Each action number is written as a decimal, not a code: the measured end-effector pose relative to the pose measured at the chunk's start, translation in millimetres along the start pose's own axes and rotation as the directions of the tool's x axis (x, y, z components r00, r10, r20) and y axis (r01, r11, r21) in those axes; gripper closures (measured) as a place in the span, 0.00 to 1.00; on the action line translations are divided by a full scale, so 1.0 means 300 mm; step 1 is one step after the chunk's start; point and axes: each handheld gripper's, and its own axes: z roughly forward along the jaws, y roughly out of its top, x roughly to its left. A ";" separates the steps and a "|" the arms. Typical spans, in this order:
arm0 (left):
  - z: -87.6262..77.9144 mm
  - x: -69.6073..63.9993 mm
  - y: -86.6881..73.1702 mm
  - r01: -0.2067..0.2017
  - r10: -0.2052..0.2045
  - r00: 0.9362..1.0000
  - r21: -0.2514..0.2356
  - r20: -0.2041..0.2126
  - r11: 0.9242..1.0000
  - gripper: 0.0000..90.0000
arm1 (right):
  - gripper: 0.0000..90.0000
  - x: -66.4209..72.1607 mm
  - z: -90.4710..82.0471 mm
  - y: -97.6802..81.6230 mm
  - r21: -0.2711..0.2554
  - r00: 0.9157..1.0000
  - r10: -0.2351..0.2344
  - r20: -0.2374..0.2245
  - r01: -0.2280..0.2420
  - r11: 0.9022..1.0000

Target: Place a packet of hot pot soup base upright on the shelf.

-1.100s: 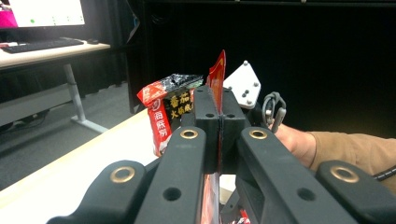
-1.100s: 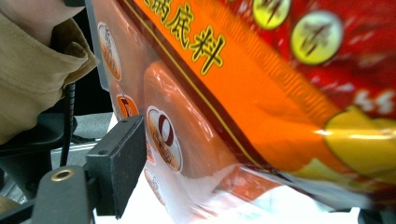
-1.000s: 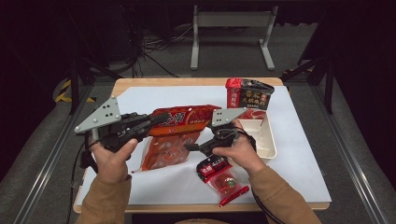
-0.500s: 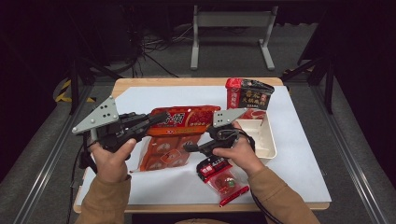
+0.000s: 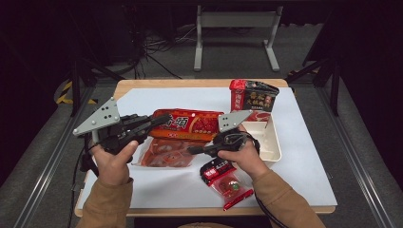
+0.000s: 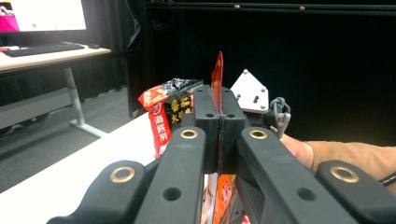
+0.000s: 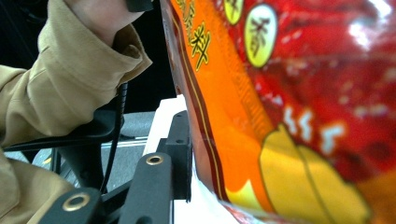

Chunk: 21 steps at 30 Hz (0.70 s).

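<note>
The large red pouch (image 5: 187, 130) sits mid-worktop, its top edge lifted and its lower part resting on the white sheet (image 5: 304, 156). The left claw (image 5: 159, 118) is clamped on the pouch's upper left edge; in the left claw view the thin red film (image 6: 217, 77) stands pinched between the pressed-together jaws. The right claw (image 5: 192, 151) meets the pouch's near right edge; its jaws have just been closing with the pouch between them. A small red packet (image 5: 227, 180) lies nearer, right of centre.

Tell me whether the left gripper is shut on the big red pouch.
Shut on it: the left gripper has its jaws pressed together on the big red pouch's thin edge.
</note>
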 end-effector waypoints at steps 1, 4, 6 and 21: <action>-0.001 0.004 -0.001 0.001 -0.001 1.000 -0.003 -0.002 1.000 1.00 | 0.76 0.003 -0.004 0.004 0.005 1.000 -0.004 -0.006 0.004 1.000; -0.007 0.017 -0.006 0.022 -0.022 1.000 -0.015 0.002 1.000 1.00 | 0.77 0.012 -0.017 0.020 0.020 1.000 -0.019 -0.004 0.019 1.000; -0.008 0.018 -0.008 0.024 -0.024 1.000 -0.018 0.001 1.000 1.00 | 0.77 0.015 -0.021 0.025 0.026 1.000 -0.028 0.003 0.028 0.999; -0.003 0.047 -0.019 0.063 -0.063 0.998 0.009 -0.025 0.998 0.85 | 0.78 0.026 -0.088 0.068 0.057 0.998 -0.027 0.064 0.024 0.998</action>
